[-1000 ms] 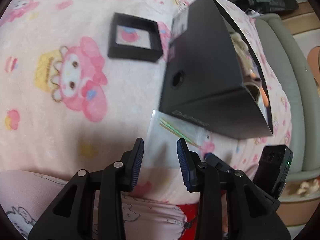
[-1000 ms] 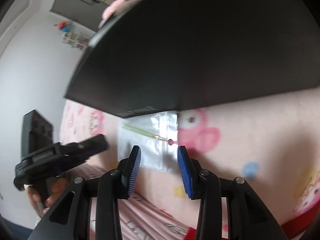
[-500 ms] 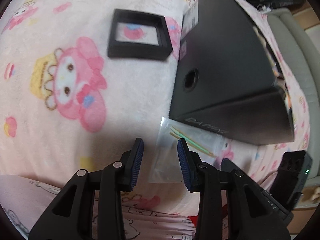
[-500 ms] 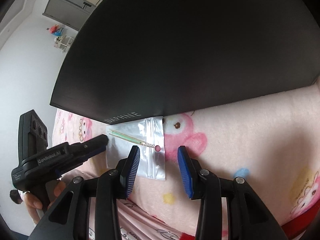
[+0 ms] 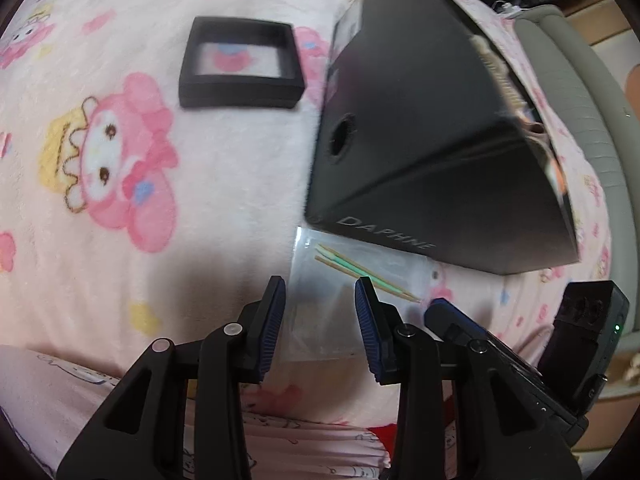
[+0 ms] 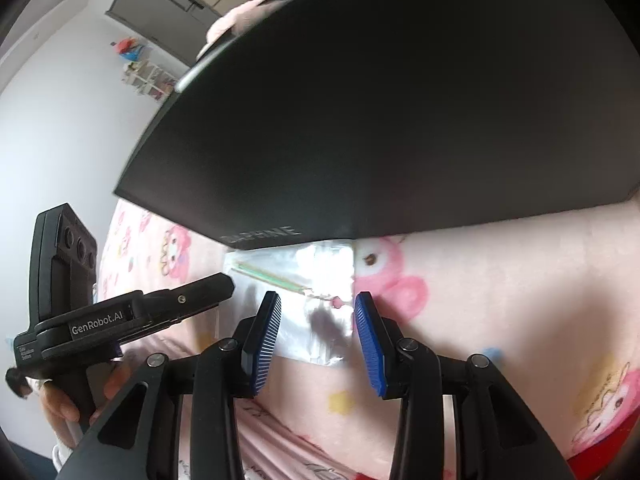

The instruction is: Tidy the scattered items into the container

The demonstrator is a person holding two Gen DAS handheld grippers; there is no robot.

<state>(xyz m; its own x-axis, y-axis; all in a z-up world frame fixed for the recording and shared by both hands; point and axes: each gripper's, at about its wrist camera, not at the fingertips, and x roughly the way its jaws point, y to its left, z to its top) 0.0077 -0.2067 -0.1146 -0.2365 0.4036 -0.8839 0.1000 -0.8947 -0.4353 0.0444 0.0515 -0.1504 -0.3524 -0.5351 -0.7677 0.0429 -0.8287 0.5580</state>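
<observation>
Bag (image 5: 352, 300) lay flat beside box (image 5: 440, 168), not picked | frame (image 5: 240, 64) also out | left gripper (image 5: 320, 320), right gripper (image 6: 316, 328): jaws apart, empty | box held some items

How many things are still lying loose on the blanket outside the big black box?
2: a black square frame case left of the black box, and a clear bag of picks at its near edge. Others may be hidden.

Lying flat on the pink cartoon blanket (image 5: 224, 208): clear plastic bag (image 5: 344, 304) of green-tipped sticks, top edge tucked against the black box (image 5: 420, 152) lettered DAPHNE, open-topped, round hole in its side. Further off, small black square frame (image 5: 240, 64), well apart.
</observation>
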